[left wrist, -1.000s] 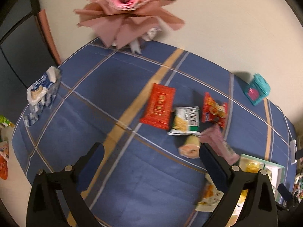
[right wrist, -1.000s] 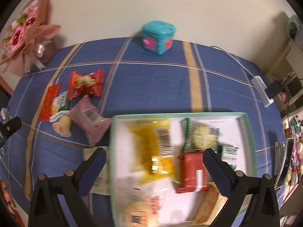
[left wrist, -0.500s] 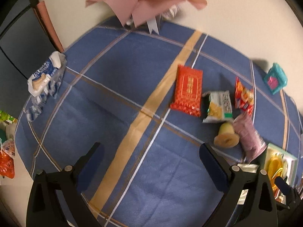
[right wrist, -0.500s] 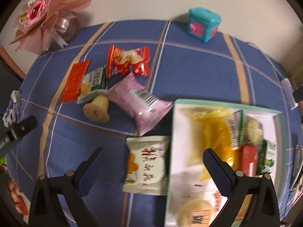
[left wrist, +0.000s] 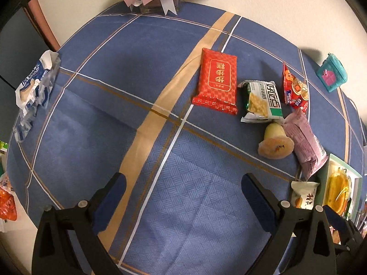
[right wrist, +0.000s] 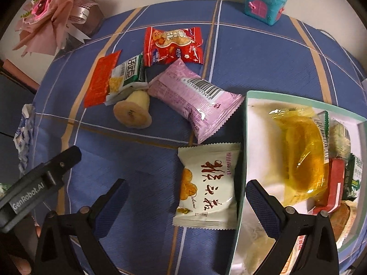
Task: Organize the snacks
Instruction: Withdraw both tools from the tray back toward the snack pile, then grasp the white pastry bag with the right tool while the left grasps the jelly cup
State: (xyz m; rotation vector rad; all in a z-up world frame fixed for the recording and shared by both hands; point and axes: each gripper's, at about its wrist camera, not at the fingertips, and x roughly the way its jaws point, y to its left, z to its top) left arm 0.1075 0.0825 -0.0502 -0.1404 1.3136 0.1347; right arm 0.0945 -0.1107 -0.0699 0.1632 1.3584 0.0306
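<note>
Blue plaid cloth covers the bench [right wrist: 252, 52], loose snacks left of the tray [right wrist: 245, 123]. Both tools, left tool [left wrist: 183, 200] and right tool [right wrist: 187, 202], are spread, empty. Likely next: the right one drops onto the white packet [right wrist: 207, 183] beside the tray.

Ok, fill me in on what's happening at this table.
A person with a gripper in each hand is sorting snacks into a green-rimmed tray. Both the left gripper and the right gripper are open and hold nothing. The tray holds a yellow packet and several others. On the blue cloth outside it lie the white packet, pink packet, two red packets, a green-white one and a jelly cup.
</note>
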